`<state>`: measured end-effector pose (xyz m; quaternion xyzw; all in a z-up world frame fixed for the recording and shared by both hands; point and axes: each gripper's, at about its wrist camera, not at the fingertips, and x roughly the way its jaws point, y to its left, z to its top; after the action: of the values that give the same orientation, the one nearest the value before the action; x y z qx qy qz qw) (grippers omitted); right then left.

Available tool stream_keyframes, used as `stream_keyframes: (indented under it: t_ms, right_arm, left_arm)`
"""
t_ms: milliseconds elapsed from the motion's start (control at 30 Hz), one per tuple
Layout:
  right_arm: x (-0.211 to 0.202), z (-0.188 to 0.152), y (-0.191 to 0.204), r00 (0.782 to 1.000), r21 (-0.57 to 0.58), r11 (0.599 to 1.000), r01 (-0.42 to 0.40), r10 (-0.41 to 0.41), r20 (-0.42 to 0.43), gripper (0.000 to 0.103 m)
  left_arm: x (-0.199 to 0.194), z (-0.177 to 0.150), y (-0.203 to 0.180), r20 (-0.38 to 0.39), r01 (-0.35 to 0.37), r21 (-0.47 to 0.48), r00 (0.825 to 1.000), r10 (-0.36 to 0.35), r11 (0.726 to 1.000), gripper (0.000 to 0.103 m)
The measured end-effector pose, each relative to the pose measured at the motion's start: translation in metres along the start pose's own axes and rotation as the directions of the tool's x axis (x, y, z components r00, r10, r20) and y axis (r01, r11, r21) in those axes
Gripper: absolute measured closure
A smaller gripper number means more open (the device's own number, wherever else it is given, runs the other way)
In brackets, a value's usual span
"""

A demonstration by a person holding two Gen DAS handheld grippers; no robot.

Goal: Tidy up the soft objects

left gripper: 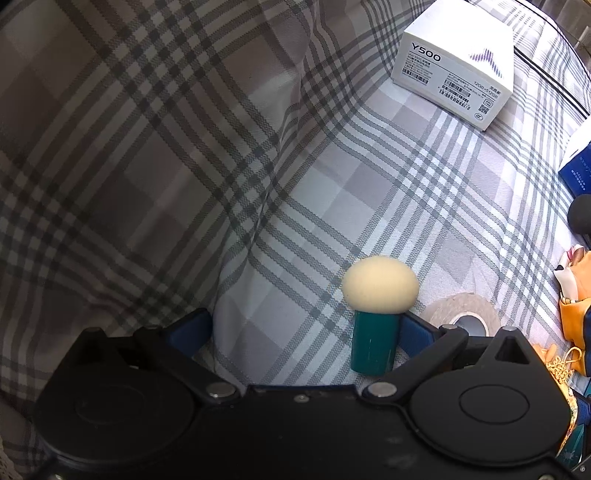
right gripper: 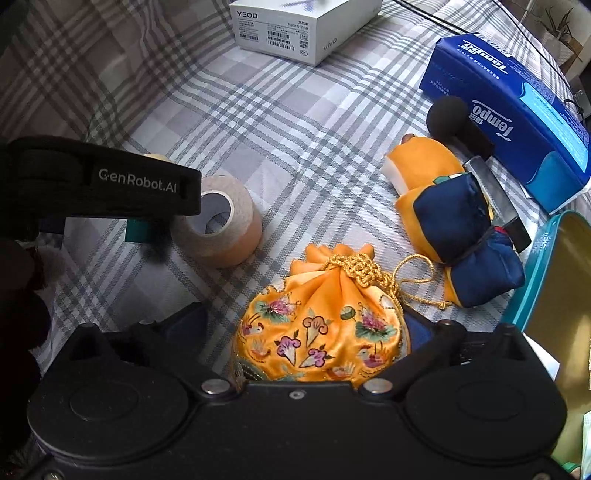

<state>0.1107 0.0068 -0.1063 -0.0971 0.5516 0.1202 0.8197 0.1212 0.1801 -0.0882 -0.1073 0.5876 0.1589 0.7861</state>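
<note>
A sponge puff (left gripper: 380,284) with a cream dome and a teal handle stands upright on the plaid sheet (left gripper: 314,184). It is inside my left gripper (left gripper: 303,328), close against the right finger; the jaws stand wide apart, open. In the right wrist view a yellow embroidered drawstring pouch (right gripper: 321,325) rests on the sheet between the fingers of my right gripper (right gripper: 304,325). Those jaws are spread wide and open, not pressing the pouch. The left gripper's black body (right gripper: 110,177) shows at the left, hiding most of the puff.
A beige tape roll (right gripper: 221,221) lies beside the puff. An orange and navy cloth bundle (right gripper: 454,221), a black foam-tipped item (right gripper: 448,114), a blue tissue pack (right gripper: 517,110) and a teal tin (right gripper: 554,277) crowd the right. A white phone box (right gripper: 303,26) sits at the back.
</note>
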Motion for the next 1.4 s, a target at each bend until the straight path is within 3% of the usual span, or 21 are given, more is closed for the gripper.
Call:
stream_keyframes:
  t_ms: [267, 500, 800, 967, 1133, 1233, 1400]
  right_arm:
    - [-0.007, -0.004, -0.004, 1.000, -0.039, 0.999, -0.025, 0.025, -0.010, 0.004]
    - [-0.018, -0.003, -0.011, 0.999, -0.008, 1.000, -0.028, 0.029, 0.014, 0.031]
    - [-0.027, -0.009, -0.013, 0.999, 0.011, 0.999, -0.039, 0.038, 0.021, 0.036]
    - [-0.038, -0.012, -0.017, 0.998, 0.044, 0.998, -0.046, 0.045, 0.035, 0.037]
    - [-0.047, -0.015, -0.021, 0.998, 0.062, 0.997, -0.047, 0.043, 0.052, 0.037]
    - [-0.049, -0.017, -0.023, 0.998, 0.068, 0.997, -0.044, 0.041, 0.055, 0.037]
    - [-0.047, -0.019, -0.023, 0.998, 0.065, 0.997, -0.044, 0.041, 0.049, 0.037]
  left_arm:
    - [-0.008, -0.001, 0.004, 0.032, 0.057, 0.000, 0.998, -0.057, 0.998, 0.005]
    - [-0.016, 0.001, 0.003, 0.051, 0.093, 0.029, 0.994, -0.094, 0.995, 0.014]
    - [-0.021, 0.012, 0.005, 0.060, 0.159, 0.032, 0.985, -0.161, 0.987, 0.033]
    - [-0.028, 0.013, -0.001, 0.077, 0.138, 0.052, 0.987, -0.142, 0.989, 0.045]
    - [-0.045, 0.000, -0.011, 0.160, 0.073, 0.112, 0.983, -0.090, 0.991, 0.040]
    - [-0.047, -0.001, -0.013, 0.157, 0.117, 0.124, 0.978, -0.136, 0.985, 0.035]
    - [-0.031, 0.008, -0.011, 0.104, 0.164, 0.099, 0.979, -0.174, 0.981, 0.015]
